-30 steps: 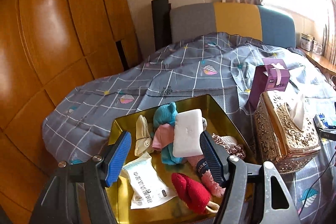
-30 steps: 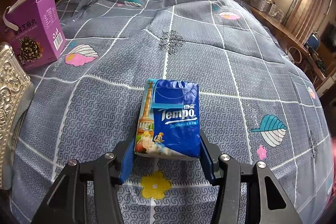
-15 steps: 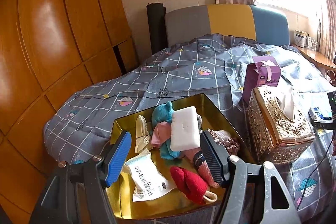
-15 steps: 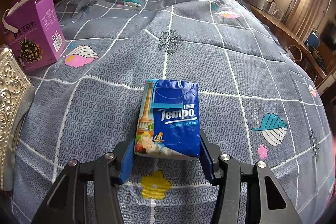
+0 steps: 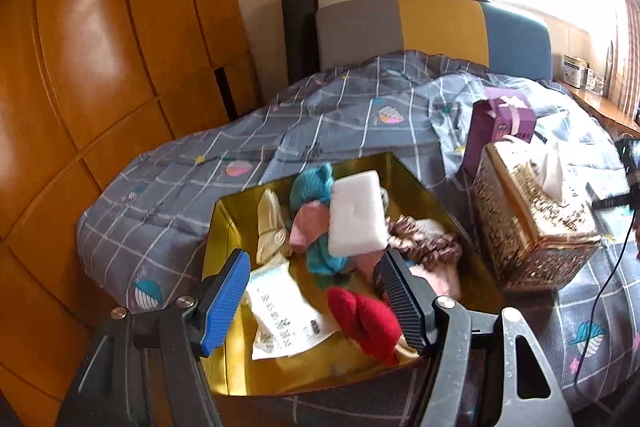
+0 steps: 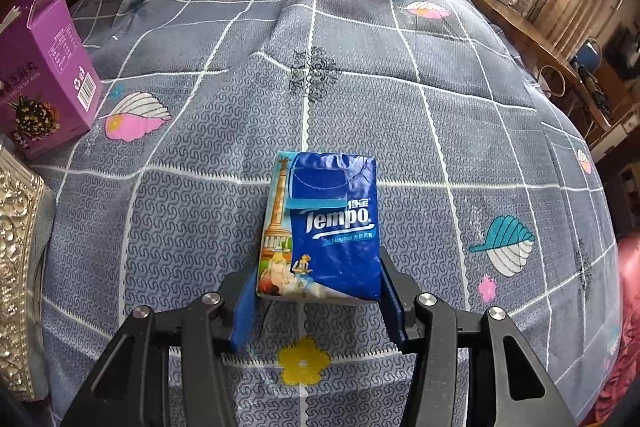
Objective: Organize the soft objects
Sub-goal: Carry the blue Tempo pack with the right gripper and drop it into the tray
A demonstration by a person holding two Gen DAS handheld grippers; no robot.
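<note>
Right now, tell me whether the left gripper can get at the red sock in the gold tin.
Probably yes. The left gripper is open and empty above the gold tin, and the red sock lies uncovered just ahead of its fingers.

Grey checked bed quilt [image 6: 200, 211] under gold tin [image 5: 420, 183], ornate tissue box [image 5: 532, 219], purple carton [image 6: 44, 79].
</note>
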